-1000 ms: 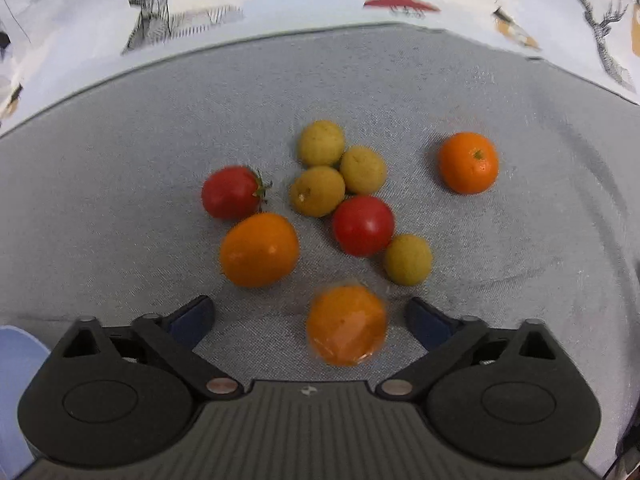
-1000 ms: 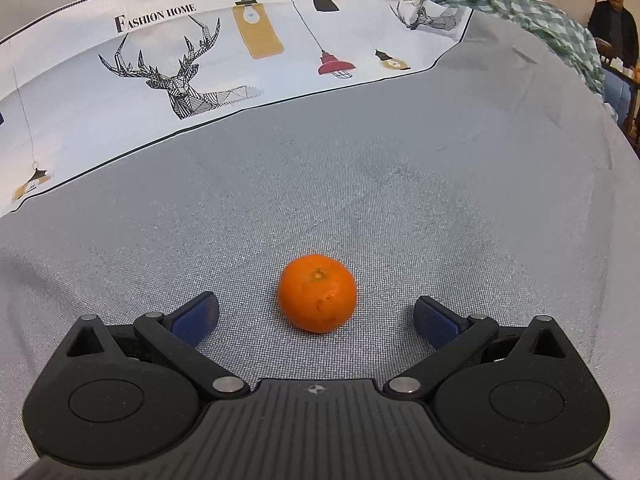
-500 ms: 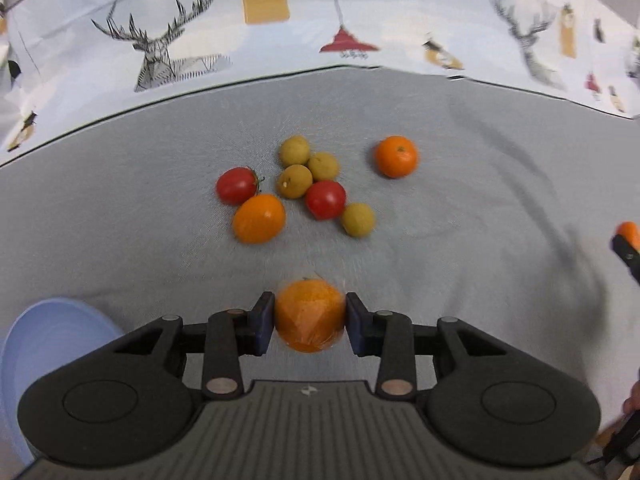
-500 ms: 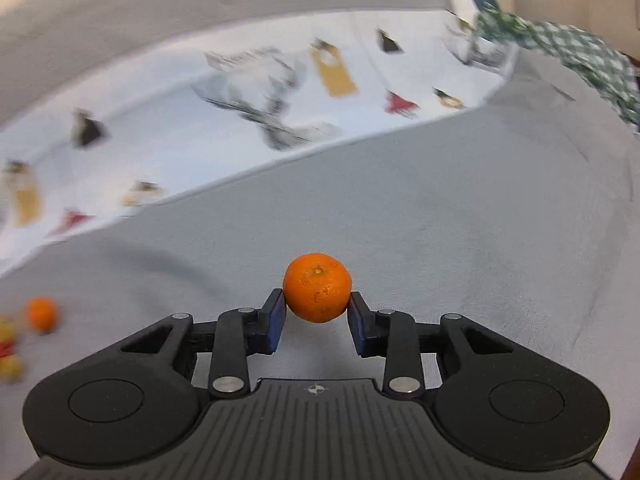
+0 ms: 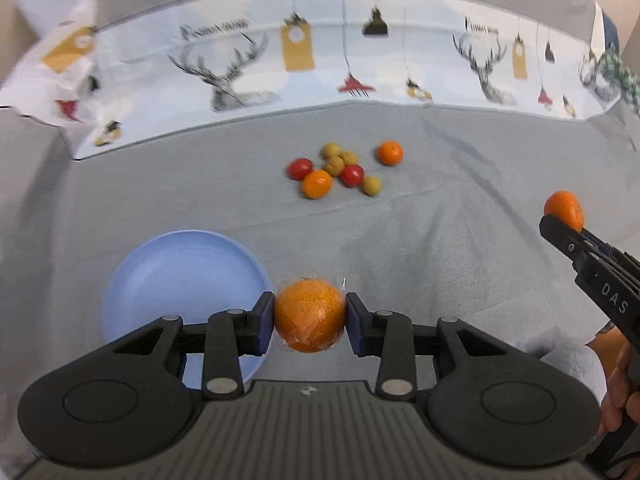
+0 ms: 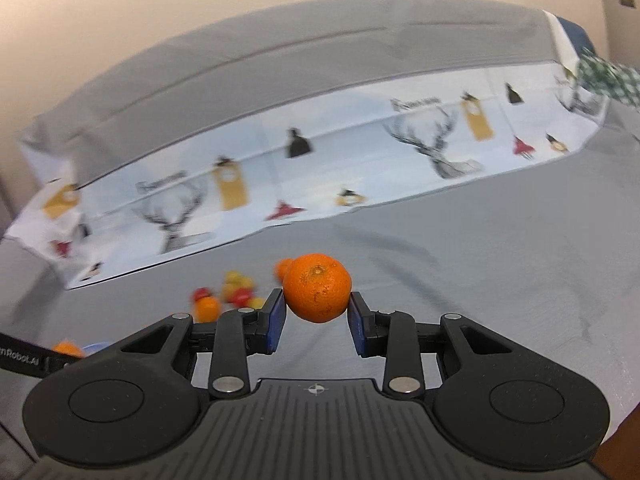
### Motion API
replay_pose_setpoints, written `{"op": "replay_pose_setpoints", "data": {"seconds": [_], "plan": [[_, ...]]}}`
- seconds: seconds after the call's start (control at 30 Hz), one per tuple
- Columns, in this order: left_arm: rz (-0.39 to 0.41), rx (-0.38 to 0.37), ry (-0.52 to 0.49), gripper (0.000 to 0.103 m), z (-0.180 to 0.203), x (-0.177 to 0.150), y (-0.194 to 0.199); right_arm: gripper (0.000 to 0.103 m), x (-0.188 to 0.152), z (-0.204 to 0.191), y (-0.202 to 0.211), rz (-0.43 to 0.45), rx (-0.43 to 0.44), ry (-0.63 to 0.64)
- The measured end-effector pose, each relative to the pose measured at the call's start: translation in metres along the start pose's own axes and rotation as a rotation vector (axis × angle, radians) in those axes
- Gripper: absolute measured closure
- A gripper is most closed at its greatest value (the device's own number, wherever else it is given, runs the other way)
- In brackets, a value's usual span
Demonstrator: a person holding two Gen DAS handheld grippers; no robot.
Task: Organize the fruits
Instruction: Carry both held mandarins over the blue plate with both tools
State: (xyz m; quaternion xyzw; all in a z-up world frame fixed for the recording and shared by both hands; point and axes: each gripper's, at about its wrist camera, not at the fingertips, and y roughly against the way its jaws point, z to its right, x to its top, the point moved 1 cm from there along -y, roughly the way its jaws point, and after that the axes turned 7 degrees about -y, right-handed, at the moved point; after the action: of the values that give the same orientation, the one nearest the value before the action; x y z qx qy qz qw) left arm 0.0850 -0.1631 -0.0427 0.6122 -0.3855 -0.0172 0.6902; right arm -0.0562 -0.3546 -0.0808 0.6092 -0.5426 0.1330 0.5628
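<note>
Where right claw (image 5: pixel 560 222) grips mandarin (image 5: pixel 564 209), body reads "DAS".

Wrapped orange (image 5: pixel 309 320): clear film, off the cloth, pinched at both sides, just right of the blue plate (image 5: pixel 168 280). Mandarin (image 6: pixel 318 293): bare, stem end up, also held aloft. Left on the grey cloth in a loose cluster: two tomatoes (image 5: pixel 352 175), four yellowish fruits (image 5: pixel 334 166), two oranges (image 5: pixel 316 184).
</note>
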Motion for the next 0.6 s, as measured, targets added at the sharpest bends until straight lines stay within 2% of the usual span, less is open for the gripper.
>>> {"op": "replay_pose_setpoints", "data": {"seconds": [0.17, 0.27, 0.6], "plan": [[0.084, 0.042, 0.055, 0.062, -0.032, -0.04, 0.057, 0.068, -0.007, -0.052, 0.048, 0.02, 0.088, 0.101], [0.107, 0.08, 0.091, 0.062, -0.052, -0.067, 0.085, 0.068, -0.02, -0.082, 0.073, 0.018, 0.147, 0.157], [0.128, 0.176, 0.218, 0.062, -0.097, -0.139, 0.135, 0.067, -0.081, -0.162, 0.119, -0.092, 0.328, 0.321]]}}
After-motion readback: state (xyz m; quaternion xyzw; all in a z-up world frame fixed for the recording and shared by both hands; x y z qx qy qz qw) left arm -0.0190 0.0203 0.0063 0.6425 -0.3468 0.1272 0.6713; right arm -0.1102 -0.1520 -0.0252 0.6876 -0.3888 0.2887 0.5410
